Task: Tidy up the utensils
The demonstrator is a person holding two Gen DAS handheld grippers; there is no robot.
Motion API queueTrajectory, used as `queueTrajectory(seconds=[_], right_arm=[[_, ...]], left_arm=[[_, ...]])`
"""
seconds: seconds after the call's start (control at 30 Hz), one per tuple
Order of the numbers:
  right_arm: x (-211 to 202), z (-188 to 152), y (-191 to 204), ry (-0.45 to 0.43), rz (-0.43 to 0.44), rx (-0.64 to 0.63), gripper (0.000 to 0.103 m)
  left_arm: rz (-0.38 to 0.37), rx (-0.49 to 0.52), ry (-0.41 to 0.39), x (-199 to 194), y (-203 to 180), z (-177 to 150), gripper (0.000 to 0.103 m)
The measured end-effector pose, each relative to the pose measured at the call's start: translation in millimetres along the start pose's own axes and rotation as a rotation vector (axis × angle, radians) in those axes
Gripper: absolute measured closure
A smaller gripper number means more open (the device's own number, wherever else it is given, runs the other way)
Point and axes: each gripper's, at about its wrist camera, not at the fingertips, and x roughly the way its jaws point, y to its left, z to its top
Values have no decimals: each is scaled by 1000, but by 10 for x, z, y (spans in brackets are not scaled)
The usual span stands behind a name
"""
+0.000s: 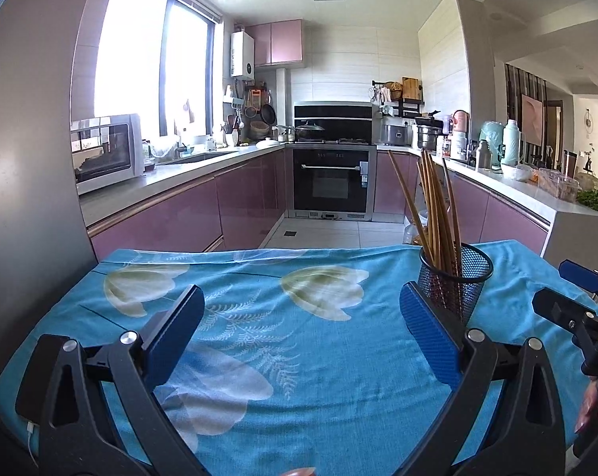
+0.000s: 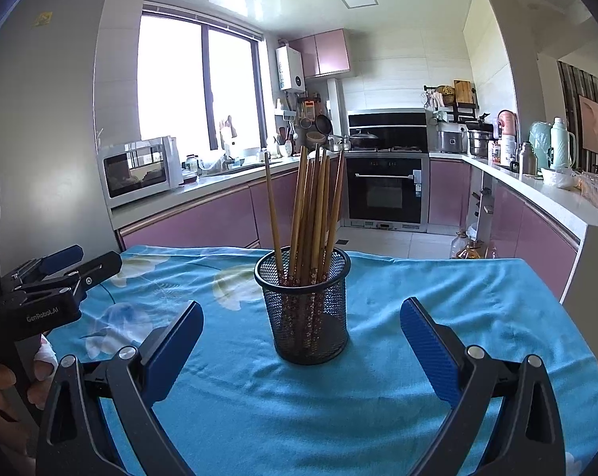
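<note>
A black mesh cup (image 2: 308, 309) stands upright on the blue flowered cloth (image 2: 418, 277). Several wooden chopsticks (image 2: 314, 206) stand in it, tips down. My right gripper (image 2: 302, 317) is open and empty, its blue pads on either side of the cup and a little nearer than it. In the left wrist view the cup (image 1: 457, 277) stands at the far right with the chopsticks (image 1: 433, 206) in it, just behind the right pad. My left gripper (image 1: 302, 305) is open and empty over the cloth (image 1: 259, 317). The right gripper's fingers (image 1: 576, 277) show at that view's right edge.
The table (image 2: 537, 285) stands at the mouth of a kitchen with pink cabinets. A counter with a microwave (image 2: 140, 170) runs on the left, an oven (image 2: 384, 190) at the back, a counter with bottles and pots (image 2: 509, 146) on the right. The left gripper (image 2: 52, 281) shows at far left.
</note>
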Motion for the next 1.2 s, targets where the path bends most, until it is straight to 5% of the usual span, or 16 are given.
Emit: queueTrajectory(seconds=[1.2], right_arm=[[-18, 7, 78, -8, 1, -4, 7]], left_arm=[[6, -8, -16, -101, 51, -62, 6]])
